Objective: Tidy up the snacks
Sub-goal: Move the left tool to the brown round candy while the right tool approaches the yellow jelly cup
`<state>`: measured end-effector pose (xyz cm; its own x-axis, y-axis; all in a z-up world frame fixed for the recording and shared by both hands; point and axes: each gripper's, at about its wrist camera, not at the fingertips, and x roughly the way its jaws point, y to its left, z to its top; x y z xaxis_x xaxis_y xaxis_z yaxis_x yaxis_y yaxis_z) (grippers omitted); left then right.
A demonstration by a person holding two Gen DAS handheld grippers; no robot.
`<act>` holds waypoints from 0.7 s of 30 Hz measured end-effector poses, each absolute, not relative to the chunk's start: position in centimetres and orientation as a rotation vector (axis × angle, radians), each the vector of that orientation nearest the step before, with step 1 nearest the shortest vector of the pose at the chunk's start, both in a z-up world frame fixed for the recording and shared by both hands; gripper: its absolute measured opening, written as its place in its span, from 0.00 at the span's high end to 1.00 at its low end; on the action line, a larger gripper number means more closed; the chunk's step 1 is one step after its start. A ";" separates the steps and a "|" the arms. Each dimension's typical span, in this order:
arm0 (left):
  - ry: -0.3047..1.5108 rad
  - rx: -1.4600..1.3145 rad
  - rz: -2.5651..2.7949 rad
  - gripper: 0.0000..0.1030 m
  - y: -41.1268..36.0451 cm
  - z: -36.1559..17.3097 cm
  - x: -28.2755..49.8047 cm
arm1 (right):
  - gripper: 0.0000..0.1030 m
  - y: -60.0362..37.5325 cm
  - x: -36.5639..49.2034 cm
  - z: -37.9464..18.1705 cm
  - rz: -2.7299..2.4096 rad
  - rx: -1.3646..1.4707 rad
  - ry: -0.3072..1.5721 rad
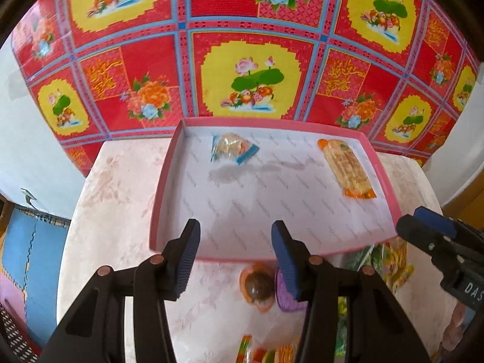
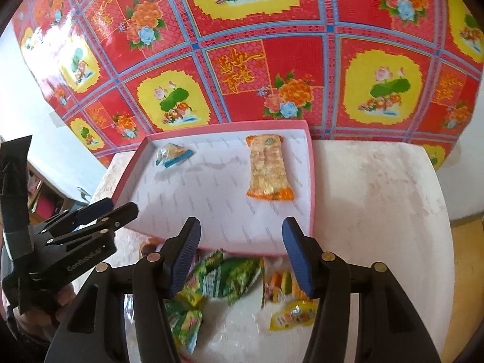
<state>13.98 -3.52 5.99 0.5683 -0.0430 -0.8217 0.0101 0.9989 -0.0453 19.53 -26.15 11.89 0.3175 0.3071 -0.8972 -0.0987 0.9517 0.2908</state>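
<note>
**Both claws hang empty over the snack table**

Red flowered sheeting (image 1: 251, 42) fills the background, and below it a pale marbled table (image 1: 121, 199) carries a pink tray (image 1: 388, 181). Two snacks lie in that tray: a blue-edged packet (image 1: 233, 148) at the far left and a long orange packet (image 1: 348, 169) along the right wall, well apart. My left claw (image 1: 236, 260) hovers over the tray's near rim, jaws parted, nothing between them. Just below sit a round brown sweet (image 1: 257, 284) and a purple packet (image 1: 286, 296) on the table. My right claw (image 2: 242, 257) is parted too, gripping nothing, above green packets (image 2: 230, 275) and a yellow packet (image 2: 290, 314) lying loose in front of the tray.
</note>
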 end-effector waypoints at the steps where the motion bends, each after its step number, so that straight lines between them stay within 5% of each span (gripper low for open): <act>1: 0.968 -0.037 -0.030 0.50 -3.4 5.9 13.7 | 0.44 -26.3 19.2 11.9 0.263 0.199 1.224; 21: 1.035 -0.048 -0.023 0.50 -2.5 3.5 11.7 | 0.44 -29.7 15.0 9.7 0.177 0.222 1.288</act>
<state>11.66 -2.50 3.47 0.5107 -0.0421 -0.8587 -0.0034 0.9987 -0.0510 15.03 -29.67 9.70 0.2701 0.2536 -0.9288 -0.0063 0.9651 0.2616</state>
